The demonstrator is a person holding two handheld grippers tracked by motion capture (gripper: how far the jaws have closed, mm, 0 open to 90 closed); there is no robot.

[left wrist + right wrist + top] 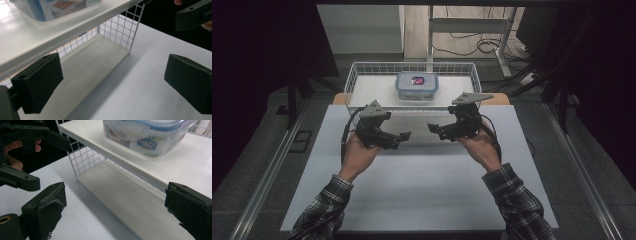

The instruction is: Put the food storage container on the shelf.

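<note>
Both tools hang over the white table (412, 190) with nothing between their jaws. The left gripper (404, 135) and the right gripper (432, 128) point their tips toward each other, and each gripper view shows its own black jaws spread wide around bare table and rack.

Just beyond them stands a white wire rack (354, 80), and on its upper shelf sits the food container (417, 86), well apart from both grippers and above the level of their tips.

The risks, as I judge them, come from that raised position. A reach straight forward from here would meet the front edge of the shelf or the wire mesh below it rather than the box — the jaws would have to rise first. The two grippers are also near each other (tip nearly facing tip), so a hasty lift could knock them together. And a one-sided push on the box might slide it back along the smooth shelf or tip it toward the rim.

The container itself is a clear rectangular tub with rounded corners and a blue-edged snap lid, which looks closed. In the right gripper view (147, 137) a printed label shows on its side wall, and something reddish shows through the lid from above. It sits flat and upright, near the middle of the shelf.
</note>
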